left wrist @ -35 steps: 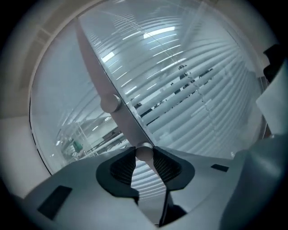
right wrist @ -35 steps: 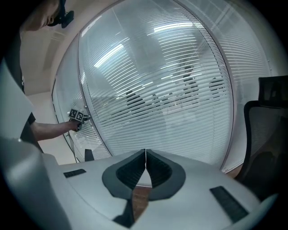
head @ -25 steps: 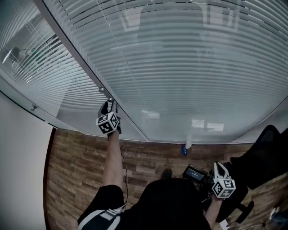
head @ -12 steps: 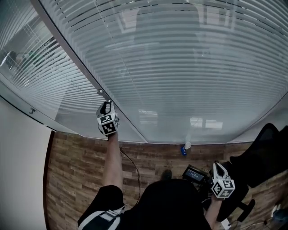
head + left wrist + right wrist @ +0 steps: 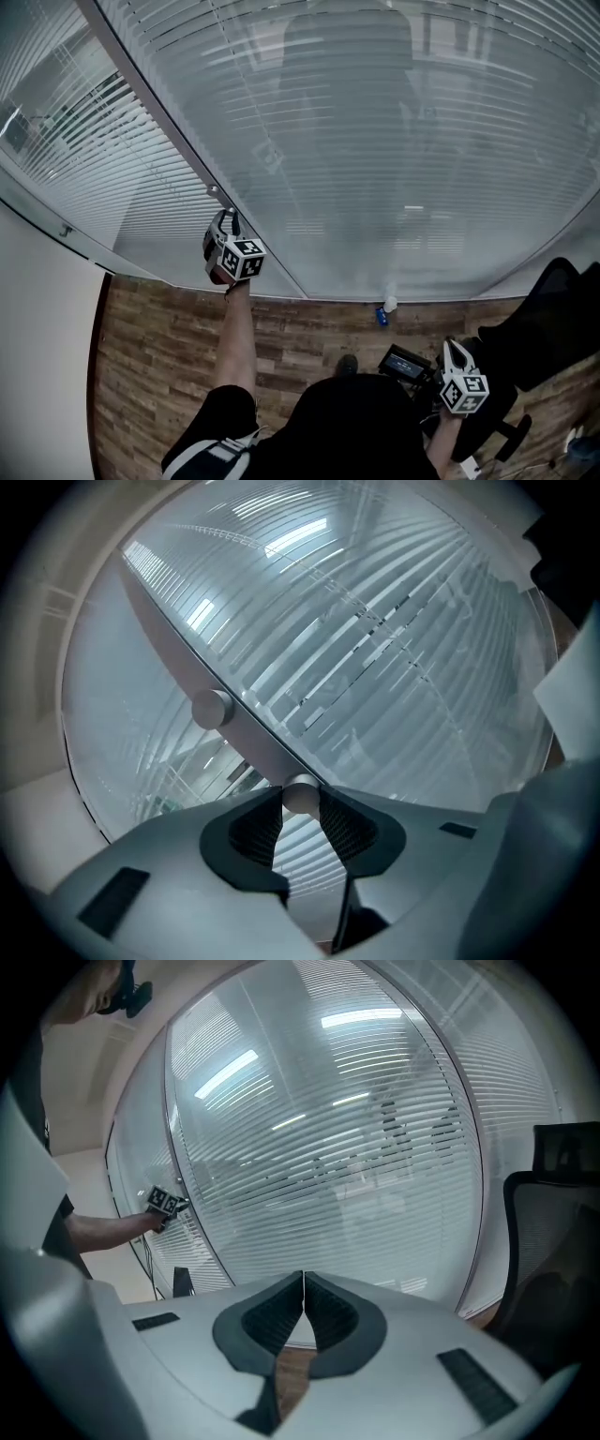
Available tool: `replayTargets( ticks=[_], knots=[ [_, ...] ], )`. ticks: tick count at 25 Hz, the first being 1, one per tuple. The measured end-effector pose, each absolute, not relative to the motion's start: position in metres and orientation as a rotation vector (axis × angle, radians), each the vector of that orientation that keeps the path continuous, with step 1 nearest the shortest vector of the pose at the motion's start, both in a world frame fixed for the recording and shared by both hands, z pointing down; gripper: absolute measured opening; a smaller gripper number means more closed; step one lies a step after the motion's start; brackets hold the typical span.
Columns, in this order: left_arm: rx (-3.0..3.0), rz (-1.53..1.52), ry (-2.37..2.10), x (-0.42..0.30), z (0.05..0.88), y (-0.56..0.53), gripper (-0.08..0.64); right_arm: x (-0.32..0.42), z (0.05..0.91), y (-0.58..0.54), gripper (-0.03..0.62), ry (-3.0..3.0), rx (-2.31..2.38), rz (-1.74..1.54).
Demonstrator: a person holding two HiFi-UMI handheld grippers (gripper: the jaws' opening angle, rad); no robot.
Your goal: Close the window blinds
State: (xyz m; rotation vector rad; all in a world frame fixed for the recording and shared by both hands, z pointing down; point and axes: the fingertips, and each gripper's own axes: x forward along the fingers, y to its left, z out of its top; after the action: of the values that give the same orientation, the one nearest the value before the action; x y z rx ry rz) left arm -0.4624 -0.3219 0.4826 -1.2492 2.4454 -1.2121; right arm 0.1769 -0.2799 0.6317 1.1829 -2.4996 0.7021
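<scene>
**Left fingers clamp onto the blind knob, right hand idles**

The left gripper point(image 5: 301, 805) is up at the window, and its fingers have a small round knob point(image 5: 300, 793) pinched right between their tips. The ribbed pads point(image 5: 342, 825) press it from both sides, with a moderate gap behind the grip. The knob sits on the grey frame bar point(image 5: 187, 667), which runs up and away from the fingertips. A second knob point(image 5: 211, 708) lies farther along that same bar, well clear of the pads.

Beyond the fingers to the right, the window blinds point(image 5: 375, 141) fill the big pane, slats lying nearly flat against each other. On the other side of the bar, the slats show darker gaps between them.

Down low, the right gripper point(image 5: 302, 1283) hangs near the person's side. Its fingers are pressed together with nothing between them and point toward the glass from well back. A black office chair point(image 5: 553, 1232) stands off to their right, on the wooden floor point(image 5: 141, 375).
</scene>
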Motion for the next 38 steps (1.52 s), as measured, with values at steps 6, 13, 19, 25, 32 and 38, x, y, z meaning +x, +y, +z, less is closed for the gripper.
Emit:
replayTargets(
  ticks=[6,13,19,25,32,38],
  knots=[
    [-1.280,-1.209,2.433,-0.465,0.476,-0.316,0.137,0.164,0.618,-0.268,0.011,-2.499,1.183,0.678],
    [-1.333,-1.289,2.335,-0.457,0.482,-0.311,0.137,0.157,0.604,-0.251,0.011,-2.496,1.201,0.635],
    [-1.245,-1.334,2.305,-0.464,0.469,-0.316,0.135,0.152,0.607,-0.259,0.011,-2.489,1.196,0.644],
    [-1.192,-1.399,2.199,-0.466,0.469,-0.317,0.135,0.149,0.617,-0.240,0.011,-2.450,1.206,0.680],
    [-1.225,-1.421,2.171,-0.453,0.488,-0.321,0.135,0.169,0.620,-0.221,0.011,-2.404,1.230,0.676],
    [-1.147,-1.553,2.043,-0.461,0.486,-0.328,0.135,0.162,0.620,-0.237,0.011,-2.418,1.229,0.657]
  ],
)
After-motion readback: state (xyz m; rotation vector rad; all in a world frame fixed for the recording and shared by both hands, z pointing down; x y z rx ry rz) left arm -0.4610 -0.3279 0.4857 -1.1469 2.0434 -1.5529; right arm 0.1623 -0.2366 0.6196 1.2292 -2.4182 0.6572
